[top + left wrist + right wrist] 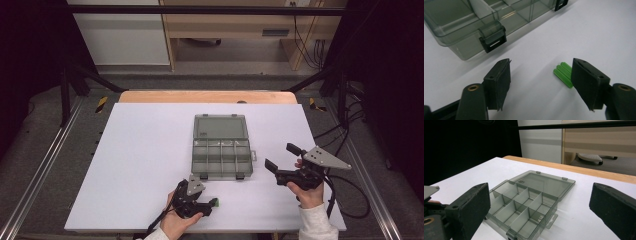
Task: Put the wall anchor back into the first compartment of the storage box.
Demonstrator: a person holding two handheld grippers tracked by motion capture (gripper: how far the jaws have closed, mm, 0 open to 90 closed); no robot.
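The green wall plugs [563,74], a small bundle of ribbed plastic pieces, lie flat on the white table [140,165], right of centre in my left gripper view. They sit just inside my right-hand jaw there, close against its inner face; I cannot tell whether it touches them. The other jaw stands well off to the left with bare table between, so my left gripper [541,85] is about half spread and grips nothing. In the high view the plugs [214,202] show as a green speck at the bottom centre, at the tip of that gripper [205,204].

Just above them lies the smoky clear compartment box [222,159], its lid laid back flat toward the upper part of the frame, its dividers bare. One black latch [493,41] shows in the upper left of my left gripper view.

My right gripper [280,161] hovers at the lower right, beside the box, jaws spread wide and holding nothing.
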